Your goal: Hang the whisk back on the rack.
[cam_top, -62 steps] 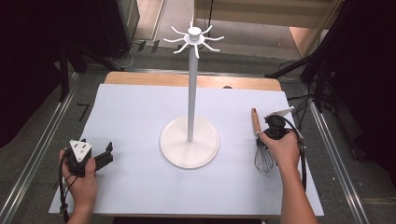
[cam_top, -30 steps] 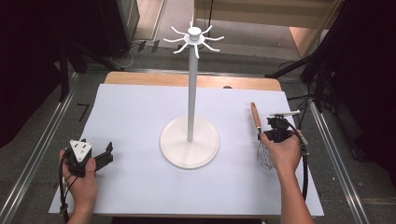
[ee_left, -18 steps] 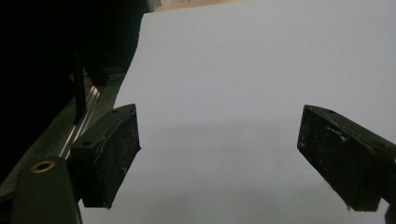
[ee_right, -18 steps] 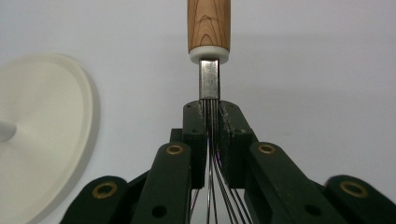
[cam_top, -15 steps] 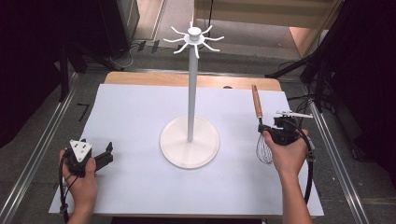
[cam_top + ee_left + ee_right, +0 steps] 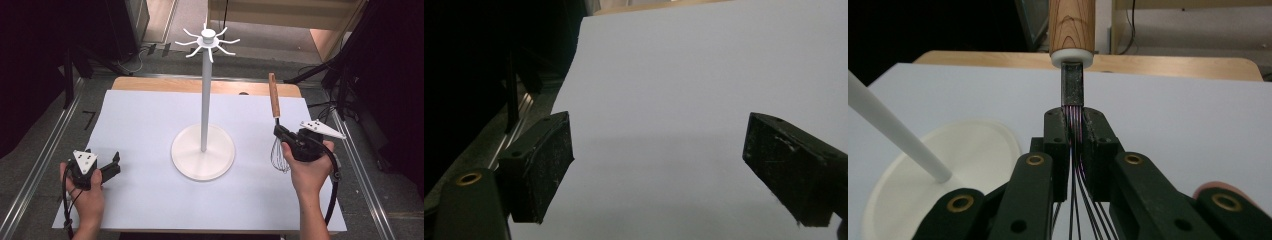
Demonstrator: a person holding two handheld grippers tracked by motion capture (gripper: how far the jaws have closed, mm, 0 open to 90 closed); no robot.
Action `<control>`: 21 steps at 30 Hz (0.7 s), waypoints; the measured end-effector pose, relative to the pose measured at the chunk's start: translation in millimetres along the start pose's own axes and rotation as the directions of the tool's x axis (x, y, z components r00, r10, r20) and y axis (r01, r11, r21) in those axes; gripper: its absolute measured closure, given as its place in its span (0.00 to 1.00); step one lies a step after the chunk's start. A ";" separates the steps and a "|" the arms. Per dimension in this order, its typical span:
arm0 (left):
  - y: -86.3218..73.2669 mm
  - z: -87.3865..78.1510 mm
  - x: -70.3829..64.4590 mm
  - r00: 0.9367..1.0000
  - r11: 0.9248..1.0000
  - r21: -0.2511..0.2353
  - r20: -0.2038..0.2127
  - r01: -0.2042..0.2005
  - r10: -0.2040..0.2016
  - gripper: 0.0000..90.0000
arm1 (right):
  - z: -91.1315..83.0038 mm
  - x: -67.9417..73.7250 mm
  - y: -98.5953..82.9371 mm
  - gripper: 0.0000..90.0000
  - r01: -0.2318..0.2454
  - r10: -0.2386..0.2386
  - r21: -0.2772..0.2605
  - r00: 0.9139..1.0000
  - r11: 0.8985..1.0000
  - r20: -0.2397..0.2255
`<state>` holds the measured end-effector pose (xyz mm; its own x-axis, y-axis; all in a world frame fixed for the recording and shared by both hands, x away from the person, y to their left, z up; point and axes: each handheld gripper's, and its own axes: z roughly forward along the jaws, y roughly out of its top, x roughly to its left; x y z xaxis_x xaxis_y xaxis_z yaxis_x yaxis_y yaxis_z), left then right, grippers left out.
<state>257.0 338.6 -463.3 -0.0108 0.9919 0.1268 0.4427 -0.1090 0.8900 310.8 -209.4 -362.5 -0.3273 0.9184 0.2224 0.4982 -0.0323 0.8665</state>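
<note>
white sheet [image 6: 150, 200] covers most of the table [image 6: 190, 85], dark room all around, metal rails down both sides. the white stand [image 6: 204, 100] sits dead centre with its little hooks [image 6: 207, 42] way up top.

right gripper [image 6: 280, 134] has the whisk [image 6: 276, 125] pinched by the wire neck just under the collar. jaws are clamped narrow on the wires in the right gripper view [image 6: 1075, 145]. whisk is lifted off the sheet, just right of the stand's base, wooden handle [image 6: 273, 95] pointing up and away, wire balloon hanging down toward the person.

what worries me: that grip is on thin springy wires, not on the handle, so i reckon the whisk could swivel or slide in the jaws once it gets tilted toward a hook. the stand also looks top-heavy-ish, so a knock to the pole could rock it.

right hand [image 6: 310, 170] is wrapped round the gripper body, forearm coming straight up from the near edge, wrist roughly level. left gripper [image 6: 116, 162] rests low on the sheet at the near left corner, jaws spread wide with nothing between them, left hand [image 6: 85, 195] just parked.
</note>
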 end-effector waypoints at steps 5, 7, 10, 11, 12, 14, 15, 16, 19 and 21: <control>0.1 -0.1 0.3 1.000 1.000 0.002 0.001 0.002 -0.002 0.15 | -8.1 8.5 3.2 0.93 0.005 -0.008 -0.072 0.999 0.997 -0.049; 0.0 -0.1 0.2 1.000 1.000 0.000 0.001 0.004 -0.004 0.15 | -10.4 13.6 3.7 0.93 0.019 -0.024 -0.095 0.998 0.995 -0.051; 0.1 -0.1 0.2 1.000 1.000 0.001 0.000 0.002 -0.002 0.15 | -13.7 21.0 4.6 0.93 0.032 -0.043 -0.134 0.996 0.990 -0.077; 0.1 -0.2 0.1 1.000 1.000 0.001 0.000 0.002 -0.002 0.15 | -14.7 23.3 5.2 0.93 0.041 -0.053 -0.145 0.995 0.989 -0.079; 0.0 -0.1 0.1 1.000 1.000 0.000 -0.001 0.002 -0.002 0.15 | -15.9 26.5 6.2 0.93 0.045 -0.058 -0.157 0.995 0.987 -0.081; 0.0 -0.3 0.0 1.000 1.000 0.000 0.000 0.002 -0.002 0.15 | -17.8 30.8 7.3 0.93 0.052 -0.067 -0.172 0.994 0.984 -0.087; 0.0 -0.3 -0.2 1.000 1.000 0.000 -0.001 0.003 -0.003 0.15 | -18.8 33.0 8.1 0.93 0.057 -0.074 -0.181 0.993 0.982 -0.087; 0.0 -0.3 -0.3 1.000 1.000 -0.002 -0.003 0.000 0.000 0.15 | -20.0 34.8 8.8 0.93 0.061 -0.080 -0.190 0.993 0.980 -0.091; 0.0 -0.4 -0.3 1.000 1.000 -0.002 -0.004 -0.001 0.001 0.15 | -23.9 40.2 10.6 0.93 0.064 -0.088 -0.210 0.991 0.976 -0.104; -0.1 -0.3 -0.3 1.000 1.000 -0.002 -0.005 -0.001 0.001 0.15 | -26.4 43.2 11.4 0.93 0.073 -0.100 -0.224 0.989 0.972 -0.110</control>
<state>256.7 338.3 -463.2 -0.0147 0.9914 0.1301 0.4412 -0.1103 0.8906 281.1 -180.5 -331.2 -0.4616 0.8680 0.1827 0.2808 -0.0524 0.9583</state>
